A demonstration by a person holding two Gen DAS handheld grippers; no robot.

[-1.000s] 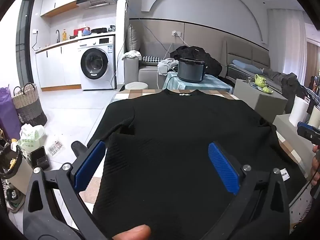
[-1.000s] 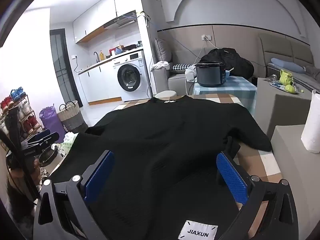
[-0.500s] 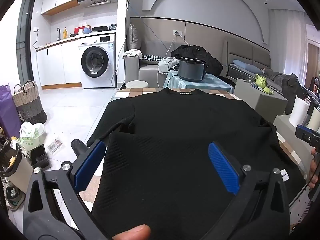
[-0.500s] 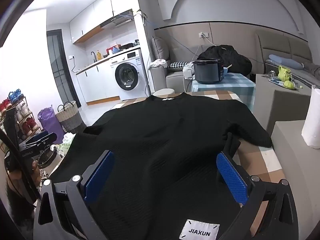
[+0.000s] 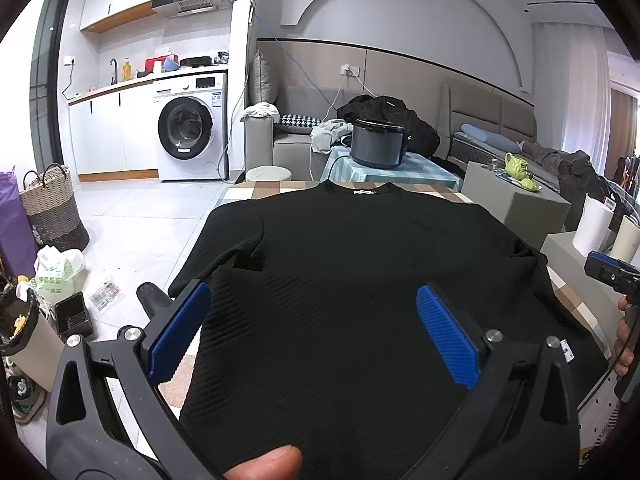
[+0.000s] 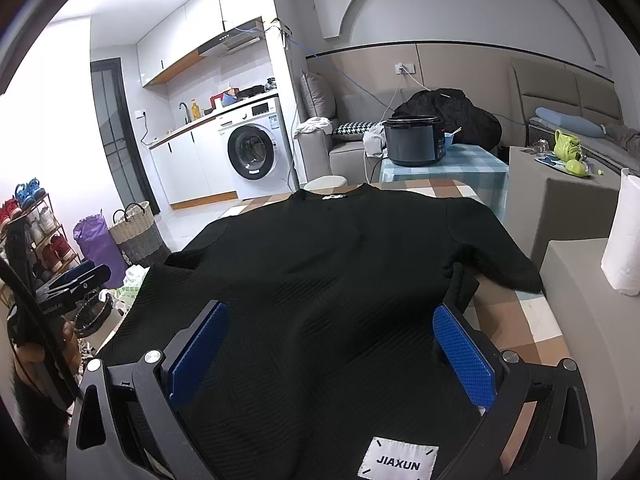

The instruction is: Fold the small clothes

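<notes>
A black ribbed short-sleeved top (image 5: 360, 272) lies spread flat on a checked table (image 5: 256, 190), collar at the far end. It also shows in the right wrist view (image 6: 340, 280), with a white JIAXUN label (image 6: 398, 462) at its near hem. My left gripper (image 5: 312, 332) is open, its blue pads wide apart above the near left hem. My right gripper (image 6: 330, 356) is open above the near right hem. Neither holds the cloth. The left sleeve (image 5: 224, 248) hangs over the table's left edge. The right sleeve (image 6: 492, 252) lies out on the table.
A dark rice cooker (image 5: 378, 144) stands on a blue checked side table behind the table. Grey blocks (image 6: 560, 208) and a paper roll (image 6: 624, 236) stand at the right. A washing machine (image 5: 188, 128), a woven basket (image 5: 52, 208) and bags on the floor are at the left.
Both grippers stay open over the hem. The views have shifted only slightly; the top has not moved.
</notes>
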